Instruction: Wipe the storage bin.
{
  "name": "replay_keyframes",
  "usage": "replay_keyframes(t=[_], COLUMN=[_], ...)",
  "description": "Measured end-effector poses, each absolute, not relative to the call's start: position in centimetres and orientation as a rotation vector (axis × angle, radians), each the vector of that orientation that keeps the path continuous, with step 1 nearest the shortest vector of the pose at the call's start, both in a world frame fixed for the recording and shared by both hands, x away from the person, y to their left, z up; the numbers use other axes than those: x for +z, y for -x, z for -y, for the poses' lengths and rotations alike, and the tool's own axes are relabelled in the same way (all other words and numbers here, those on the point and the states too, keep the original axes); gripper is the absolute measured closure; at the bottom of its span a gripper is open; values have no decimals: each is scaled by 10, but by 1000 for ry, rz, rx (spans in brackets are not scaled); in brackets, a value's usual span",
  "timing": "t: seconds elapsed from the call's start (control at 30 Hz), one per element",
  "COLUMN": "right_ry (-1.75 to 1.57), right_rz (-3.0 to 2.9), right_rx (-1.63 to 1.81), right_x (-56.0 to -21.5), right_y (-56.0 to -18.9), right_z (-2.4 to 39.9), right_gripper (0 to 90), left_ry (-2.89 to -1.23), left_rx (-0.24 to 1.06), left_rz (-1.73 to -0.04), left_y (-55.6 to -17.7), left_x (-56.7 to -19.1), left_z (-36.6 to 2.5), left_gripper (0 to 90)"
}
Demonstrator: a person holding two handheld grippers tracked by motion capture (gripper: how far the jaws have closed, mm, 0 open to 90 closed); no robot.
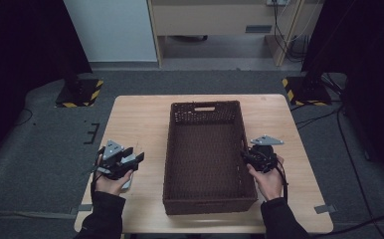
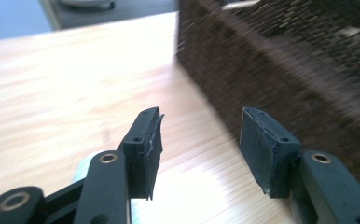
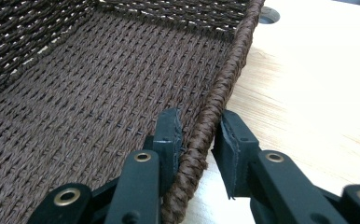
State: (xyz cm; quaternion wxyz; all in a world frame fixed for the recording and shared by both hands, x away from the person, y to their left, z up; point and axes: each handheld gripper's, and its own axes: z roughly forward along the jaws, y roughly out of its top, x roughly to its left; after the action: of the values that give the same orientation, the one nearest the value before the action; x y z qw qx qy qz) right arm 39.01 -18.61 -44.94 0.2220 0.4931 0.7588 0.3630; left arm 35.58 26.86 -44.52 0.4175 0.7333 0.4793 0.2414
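The basket (image 1: pixel 207 199) stands at the middle of the table (image 1: pixel 140 117). My left gripper (image 1: pixel 139 158) sits left of it, apart. My right gripper (image 1: pixel 244 156) straddles its right rim, one jaw inside, one outside.

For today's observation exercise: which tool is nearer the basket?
Right. The right tool straddles the basket rim, one jaw inside, one outside. The left tool is beside the basket, apart from it.

- Wooden table (image 1: pixel 140 114): light grain, spreading beneath and ahead of the fingers.
- Grey carpet floor (image 1: pixel 36 149): around the table.
- Yellow-black striped bases (image 1: pixel 79 93): far beyond the fingers.
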Motion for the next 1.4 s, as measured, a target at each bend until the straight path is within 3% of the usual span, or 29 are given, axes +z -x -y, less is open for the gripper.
replay_keyframes(t=[0.47,1.03,1.17,1.2,1.27,1.33,1.4], right_ry=[-1337,-1339,-1341,-1338,-1336,-1337,-1334], right_rz=[-2093,-2092,-2082,-2093,-2093,-2103,-2106], right_rx=[1017,1074,1099,1094,1093,1091,1094], right_x=[-451,-452,-450,-451,-452,-453,-453], right_y=[-386,-386,-386,-386,-387,-387,-387], right_z=[193,200,201,201,201,200,201], right_gripper=[642,523,504,501,500,498,498], left_ry=[-1916,-2029,-2040,-2032,-2032,-2021,-1991], left_rx=[645,610,553,540,545,552,594], left_rz=[-1338,-1374,-1418,-1431,-1437,-1439,-1424], left_y=[-353,-356,-363,-365,-365,-364,-361], left_x=[-485,-508,-516,-517,-516,-513,-506], left_z=[-312,-310,-313,-313,-314,-314,-314], left_gripper=[419,451,530,601,628,761,805])
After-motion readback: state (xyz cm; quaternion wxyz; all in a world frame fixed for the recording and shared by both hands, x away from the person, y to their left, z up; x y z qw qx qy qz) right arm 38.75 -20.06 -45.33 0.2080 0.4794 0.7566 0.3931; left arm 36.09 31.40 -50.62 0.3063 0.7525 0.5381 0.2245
